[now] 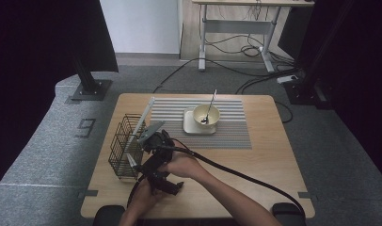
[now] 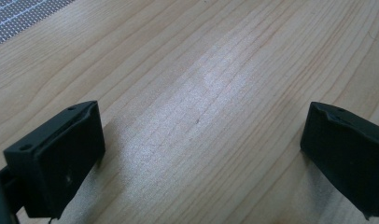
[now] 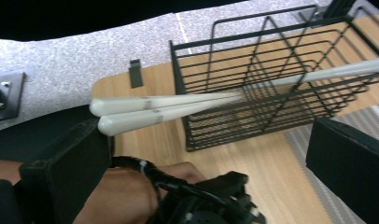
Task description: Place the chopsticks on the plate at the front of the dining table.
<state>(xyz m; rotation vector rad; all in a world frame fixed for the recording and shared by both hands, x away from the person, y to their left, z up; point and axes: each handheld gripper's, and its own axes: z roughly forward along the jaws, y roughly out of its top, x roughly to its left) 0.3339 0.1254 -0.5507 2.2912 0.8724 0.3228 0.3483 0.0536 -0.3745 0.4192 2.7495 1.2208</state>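
Two white chopsticks (image 3: 155,112) run through a black wire basket (image 3: 271,84), and their blunt ends stick out just above my right gripper's left jaw. My right gripper (image 3: 208,172) is open with nothing between the jaws. From above, the basket (image 1: 121,146) stands at the table's left side. The chopsticks (image 1: 144,115) slant up over it, and my right gripper (image 1: 141,160) is at its near right corner. My left gripper (image 2: 197,158) is open over bare wood. It sits low near the front edge (image 1: 172,188), below the right hand.
A cream bowl (image 1: 206,114) holding a spoon (image 1: 210,104) rests on a square plate (image 1: 191,127) on the striped placemat (image 1: 236,134) at the back centre. The right gripper's cable (image 1: 245,176) trails across the table to the front right. A desk and floor cables lie beyond.
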